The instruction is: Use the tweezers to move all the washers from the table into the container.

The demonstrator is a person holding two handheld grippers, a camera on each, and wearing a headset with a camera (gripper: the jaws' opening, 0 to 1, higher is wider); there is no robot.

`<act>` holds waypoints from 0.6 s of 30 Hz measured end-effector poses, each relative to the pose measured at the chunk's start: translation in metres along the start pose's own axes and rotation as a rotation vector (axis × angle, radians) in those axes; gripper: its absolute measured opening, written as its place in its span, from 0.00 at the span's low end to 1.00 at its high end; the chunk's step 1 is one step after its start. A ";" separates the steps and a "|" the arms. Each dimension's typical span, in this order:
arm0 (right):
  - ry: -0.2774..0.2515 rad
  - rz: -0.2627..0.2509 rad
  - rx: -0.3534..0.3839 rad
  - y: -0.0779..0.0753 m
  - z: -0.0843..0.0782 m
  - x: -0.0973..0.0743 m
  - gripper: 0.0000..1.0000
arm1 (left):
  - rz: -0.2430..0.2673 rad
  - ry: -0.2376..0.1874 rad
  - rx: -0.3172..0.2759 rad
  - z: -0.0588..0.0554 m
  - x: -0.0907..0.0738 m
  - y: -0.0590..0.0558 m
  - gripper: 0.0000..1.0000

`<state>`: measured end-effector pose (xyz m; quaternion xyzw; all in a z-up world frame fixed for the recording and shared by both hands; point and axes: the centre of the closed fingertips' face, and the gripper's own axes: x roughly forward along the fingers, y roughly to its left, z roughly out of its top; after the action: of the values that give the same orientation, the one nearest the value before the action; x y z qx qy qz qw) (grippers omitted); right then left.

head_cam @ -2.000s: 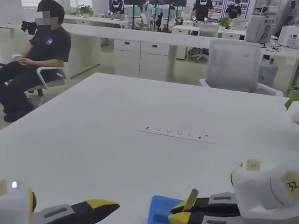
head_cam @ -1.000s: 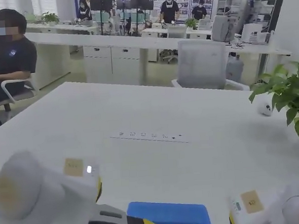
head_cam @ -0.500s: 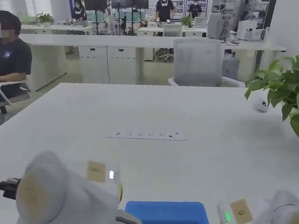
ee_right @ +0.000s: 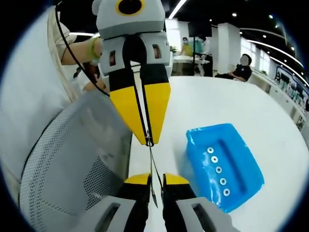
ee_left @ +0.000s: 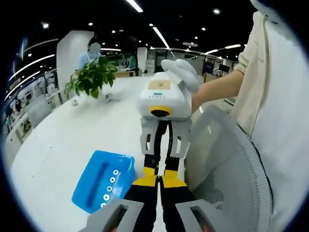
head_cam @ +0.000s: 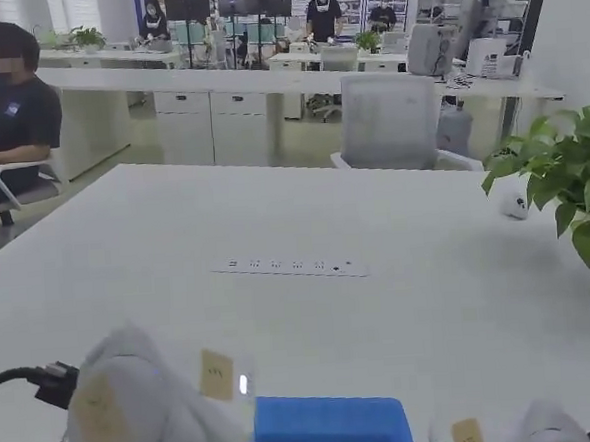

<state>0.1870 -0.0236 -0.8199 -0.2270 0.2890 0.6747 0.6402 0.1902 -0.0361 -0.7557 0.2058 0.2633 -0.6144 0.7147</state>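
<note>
In the head view, the blue container (head_cam: 328, 424) sits on the white table (head_cam: 274, 212). The left gripper view adds a row of washers (ee_left: 109, 188) inside it, beside the left gripper (ee_left: 158, 172), whose jaws are pressed together. The right gripper view reveals the tweezers (ee_right: 151, 159), pinched by the right gripper (ee_right: 150, 178), their far end touching the left gripper's tips.

A wide white table (head_cam: 460, 301) lies bare and open across most of its top. A flush power strip (head_cam: 290, 267) sits mid-table. A leafy plant (head_cam: 563, 180) and a small white object (head_cam: 515, 205) crowd the right edge. At the near edge, the blue container (head_cam: 328, 424) lies just beside the left gripper (ee_right: 148, 141) and the right gripper (ee_right: 155, 181). They meet tip to tip, tweezers (ee_right: 151, 166) bridging them. A mesh chair back (ee_right: 82, 154) hems in their other side.
</note>
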 end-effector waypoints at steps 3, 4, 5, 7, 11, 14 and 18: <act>0.028 -0.024 0.016 -0.002 -0.011 0.008 0.06 | -0.012 0.067 0.003 -0.014 0.006 -0.001 0.00; 0.033 -0.034 0.021 -0.003 -0.014 0.010 0.07 | -0.011 0.091 0.014 -0.019 0.008 0.000 0.00; 0.039 -0.036 0.019 -0.002 -0.017 0.012 0.06 | -0.011 0.105 0.024 -0.022 0.009 0.000 0.00; 0.046 -0.052 0.021 -0.002 -0.022 0.014 0.06 | -0.014 0.127 0.023 -0.028 0.010 0.001 0.00; -0.019 -0.068 0.108 -0.005 -0.019 0.013 0.08 | -0.018 0.115 0.003 -0.029 0.006 0.005 0.00; -0.026 -0.100 0.138 -0.009 -0.022 0.009 0.16 | -0.023 0.135 0.005 -0.035 0.005 0.005 0.00; -0.087 -0.131 0.186 -0.007 -0.020 -0.003 0.20 | -0.032 0.176 0.020 -0.048 0.004 0.004 0.00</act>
<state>0.1933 -0.0392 -0.8331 -0.1554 0.3070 0.6110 0.7130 0.1885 -0.0088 -0.7961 0.2620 0.3224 -0.6078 0.6767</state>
